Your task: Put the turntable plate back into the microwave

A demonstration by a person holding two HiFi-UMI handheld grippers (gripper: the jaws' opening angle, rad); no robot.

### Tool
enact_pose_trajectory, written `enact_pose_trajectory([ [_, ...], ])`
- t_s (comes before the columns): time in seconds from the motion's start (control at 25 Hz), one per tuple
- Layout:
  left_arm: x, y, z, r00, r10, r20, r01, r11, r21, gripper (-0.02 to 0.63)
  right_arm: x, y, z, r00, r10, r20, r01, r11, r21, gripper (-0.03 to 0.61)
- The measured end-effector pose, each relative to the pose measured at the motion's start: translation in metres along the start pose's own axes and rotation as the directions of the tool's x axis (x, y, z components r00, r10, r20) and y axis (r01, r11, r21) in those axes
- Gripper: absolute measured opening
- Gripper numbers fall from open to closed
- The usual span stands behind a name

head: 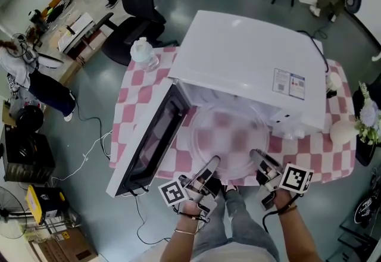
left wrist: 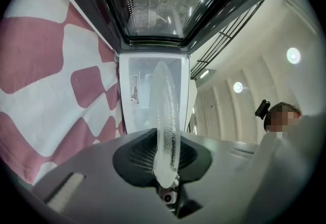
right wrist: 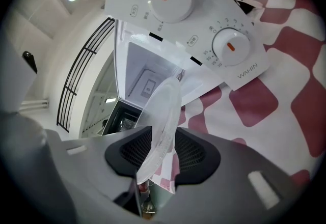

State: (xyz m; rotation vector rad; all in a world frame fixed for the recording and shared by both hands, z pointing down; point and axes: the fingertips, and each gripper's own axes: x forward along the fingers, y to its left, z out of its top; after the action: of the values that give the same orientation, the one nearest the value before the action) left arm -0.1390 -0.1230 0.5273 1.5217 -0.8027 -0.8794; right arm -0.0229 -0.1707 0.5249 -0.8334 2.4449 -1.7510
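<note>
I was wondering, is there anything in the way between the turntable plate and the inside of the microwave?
Nothing visible does. The microwave door is swung wide open to the left, and the turntable plate sits right at the open cavity, with no object seen between them.

Far edge of plate (head: 229, 139) hidden under microwave (head: 250, 58) roof; label (head: 289, 83) print unreadably small; forearms (head: 183, 247) cut off at bottom.
</note>
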Motion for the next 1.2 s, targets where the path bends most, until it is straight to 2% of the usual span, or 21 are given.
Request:
enact_pose_trajectory([
  [0.28,-0.004,-0.001,0.012,0.999,-0.004,0.040,0.004,1.000,0.000,0.034,-0.015,-0.005,0.000,0.999,-0.049,0.017,0.050,0.999,-0.009,0.133],
  [0.4,-0.004,-0.001,0.014,0.999,0.004,0.040,-0.005,1.000,0.014,0.034,-0.026,-0.011,-0.002,0.992,-0.129,0.015,0.130,0.988,-0.078,0.135],
  [0.52,-0.003,-0.003,0.014,0.999,0.005,0.036,-0.006,1.000,0.026,0.034,-0.039,-0.013,-0.001,0.978,-0.208,0.026,0.209,0.962,-0.174,0.133],
  [0.64,0.000,-0.004,0.015,0.999,-0.001,0.039,0.000,1.000,0.027,0.034,-0.051,-0.013,0.005,0.954,-0.289,0.082,0.300,0.912,-0.279,0.132],
  [0.72,0.002,-0.004,0.016,0.999,0.001,0.046,-0.003,1.000,0.026,0.034,-0.059,-0.014,0.009,0.928,-0.352,0.122,0.372,0.855,-0.361,0.130],
  [0.84,0.005,-0.005,0.018,0.999,0.001,0.054,-0.002,1.000,0.020,0.034,-0.067,-0.012,0.009,0.899,-0.408,0.160,0.434,0.779,-0.452,0.129],
  [1.0,0.009,-0.007,0.019,0.999,-0.001,0.053,-0.001,1.000,0.031,0.034,-0.075,-0.012,0.010,0.872,-0.446,0.204,0.486,0.735,-0.473,0.115],
  [1.2,0.015,-0.005,0.019,0.998,0.011,0.061,-0.014,0.999,0.042,0.034,-0.087,-0.020,0.016,0.816,-0.509,0.273,0.574,0.656,-0.490,0.016],
])
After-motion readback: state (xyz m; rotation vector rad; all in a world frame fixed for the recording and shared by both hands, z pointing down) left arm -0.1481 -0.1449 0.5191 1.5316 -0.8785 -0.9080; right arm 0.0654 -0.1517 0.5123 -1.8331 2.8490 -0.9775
